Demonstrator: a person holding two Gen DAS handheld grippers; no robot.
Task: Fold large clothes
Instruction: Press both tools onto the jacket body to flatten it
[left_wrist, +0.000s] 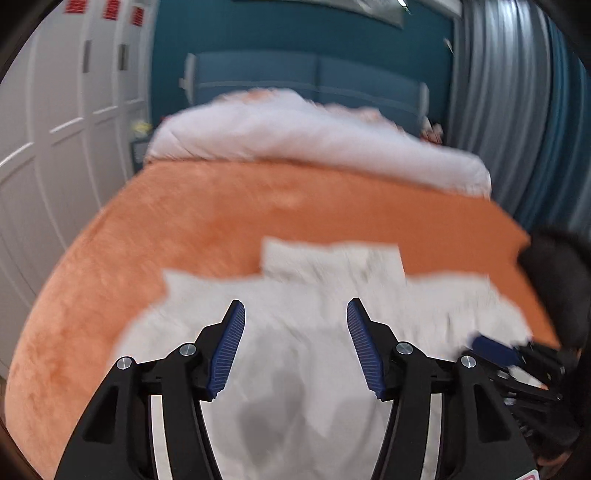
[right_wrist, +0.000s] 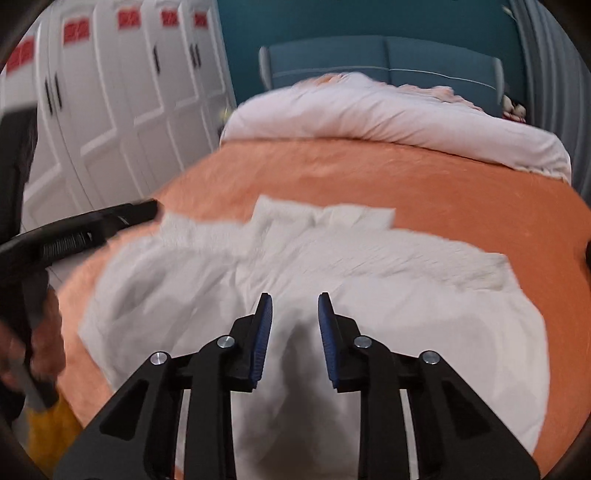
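Left wrist view shows a white garment (left_wrist: 295, 350) spread on the orange blanket (left_wrist: 221, 214) of a bed, near the foot end, most likely laid out flat so its edges can be picked up for a fold. It is rumpled, with a squared part lying toward the pale duvet (left_wrist: 314, 140) heaped at the head of the bed. Whether any fold has been made cannot be told through the blur.

The left hand-held gripper (left_wrist: 295, 314) tilts downward over the near part of the garment, its jaws standing well apart with nothing between the pads. The right hand-held gripper (right_wrist: 295, 306) points down the same way over the cloth, jaws narrower but clearly parted, gripping nothing. In the right wrist view the left one reaches in from the left edge, so the two sit side by side above the garment, probably ready to take hold of it together.
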